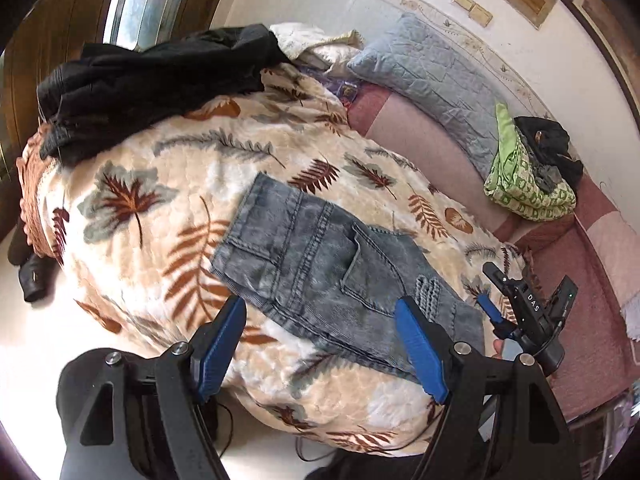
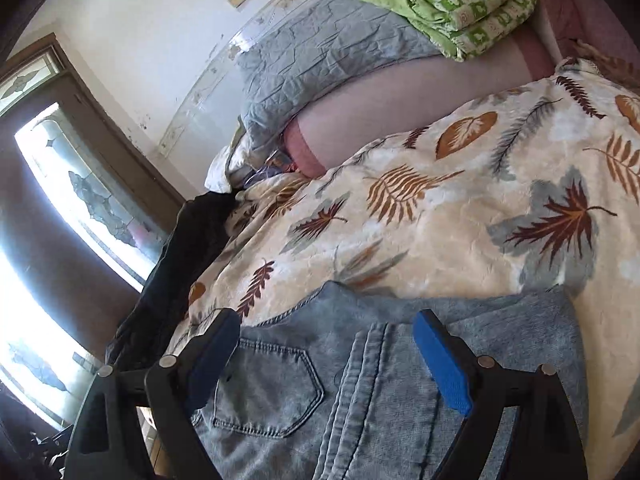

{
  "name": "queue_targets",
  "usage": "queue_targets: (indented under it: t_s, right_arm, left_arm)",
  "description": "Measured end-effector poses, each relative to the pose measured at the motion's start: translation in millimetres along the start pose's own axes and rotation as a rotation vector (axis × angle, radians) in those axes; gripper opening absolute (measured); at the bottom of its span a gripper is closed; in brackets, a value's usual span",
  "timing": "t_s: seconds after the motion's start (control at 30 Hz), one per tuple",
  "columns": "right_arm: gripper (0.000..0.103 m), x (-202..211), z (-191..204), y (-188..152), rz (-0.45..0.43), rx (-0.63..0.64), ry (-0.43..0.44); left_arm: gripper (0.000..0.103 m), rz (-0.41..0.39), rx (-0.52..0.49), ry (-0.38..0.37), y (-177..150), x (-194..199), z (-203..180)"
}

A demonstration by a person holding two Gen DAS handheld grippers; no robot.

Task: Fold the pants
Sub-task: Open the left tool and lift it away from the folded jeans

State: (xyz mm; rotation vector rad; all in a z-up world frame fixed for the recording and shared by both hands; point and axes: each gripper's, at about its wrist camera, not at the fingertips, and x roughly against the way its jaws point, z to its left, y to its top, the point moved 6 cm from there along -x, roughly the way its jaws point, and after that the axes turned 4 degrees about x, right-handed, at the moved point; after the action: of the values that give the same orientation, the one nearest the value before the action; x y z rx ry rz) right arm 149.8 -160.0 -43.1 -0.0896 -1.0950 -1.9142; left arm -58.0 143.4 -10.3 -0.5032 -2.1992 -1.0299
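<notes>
Grey denim jeans [image 1: 320, 264] lie folded on the leaf-print blanket [image 1: 160, 184], long axis running diagonally from upper left to lower right. We hold our left gripper [image 1: 320, 340] and right gripper [image 2: 324, 356] spread wide above them, pinching nothing. Bare blanket surrounds the jeans' edges.

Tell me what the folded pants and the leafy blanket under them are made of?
The jeans look like washed grey-blue denim: faded, mottled cloth, thick double-stitched seams and a sewn-on back pocket. The leaf-print blanket looks like soft plush fleece, probably synthetic: its surface is fuzzy and puffy with a slight sheen, though the exact fibre can't be told from here.
</notes>
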Motion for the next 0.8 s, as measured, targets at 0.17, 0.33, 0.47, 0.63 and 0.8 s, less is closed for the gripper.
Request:
queue_targets:
  t_s: [0.17,0.33,0.47,0.63,0.8]
  right_arm:
    - [0.090,8,-7,-8,0.003,-0.055,0.053]
    - [0.090,17,-26,-10,-0.012,-0.107,0.051]
    - [0.090,19,-41,-12,-0.017,-0.144,0.030]
    - [0.090,20,-33,-13,-0.017,-0.100,0.036]
    - [0.090,26,-30,-6,-0.037,-0.134,0.101]
  left_arm:
    - [0.077,0.049,0.031,0.057,-24,1,-10]
    - [0.077,0.056,-0.012,0.068,-21,3,-36]
    - [0.077,0.059,-0.061,0.054,-21,3,-62]
    - [0.077,0.071,-0.092,0.052,-24,-1,-79]
    - [0.077,0.062,-0.090,-0.001,-24,-12,-78]
